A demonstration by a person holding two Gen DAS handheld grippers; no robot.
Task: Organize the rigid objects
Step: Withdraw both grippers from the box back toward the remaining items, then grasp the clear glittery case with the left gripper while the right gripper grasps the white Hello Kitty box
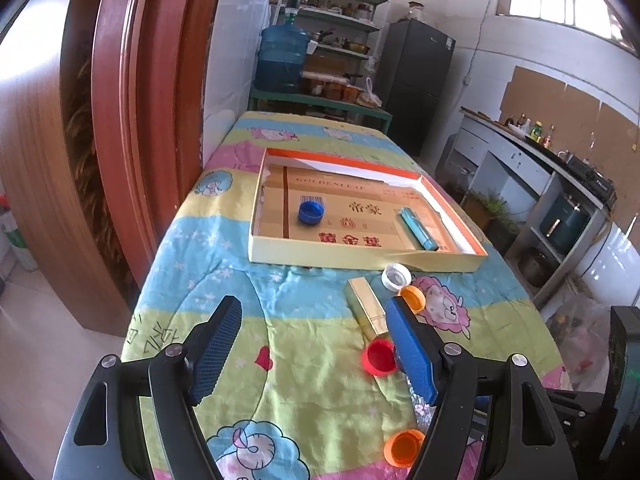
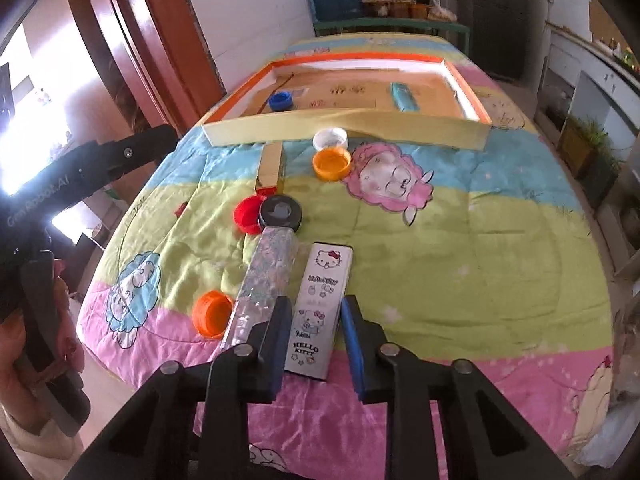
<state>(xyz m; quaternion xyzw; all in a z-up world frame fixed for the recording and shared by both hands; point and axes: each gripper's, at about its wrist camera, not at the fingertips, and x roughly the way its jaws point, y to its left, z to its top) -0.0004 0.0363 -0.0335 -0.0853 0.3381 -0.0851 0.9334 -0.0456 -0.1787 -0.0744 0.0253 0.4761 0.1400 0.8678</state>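
My right gripper (image 2: 316, 332) is shut on the near end of a white Hello Kitty box (image 2: 326, 276) that lies flat on the cartoon cloth, one pad against each long side. To its left lies a glittery tube (image 2: 266, 280) with a black lid (image 2: 280, 212). Red (image 2: 248, 214), orange (image 2: 212, 314), orange (image 2: 331, 164) and white (image 2: 330, 139) caps and a gold box (image 2: 270, 168) lie loose. The shallow cardboard tray (image 2: 344, 128) holds a blue cap (image 2: 280, 101) and a teal tube (image 2: 403, 96). My left gripper (image 1: 316, 346) hangs open over bare cloth, its right finger beside the red cap (image 1: 379, 357).
A wooden door frame (image 1: 132, 120) stands close on the table's left. The table edge drops off at the near side and the right. Water jugs (image 1: 282, 56), shelves and a dark fridge (image 1: 416, 84) stand behind; a kitchen counter (image 1: 532, 152) runs along the right.
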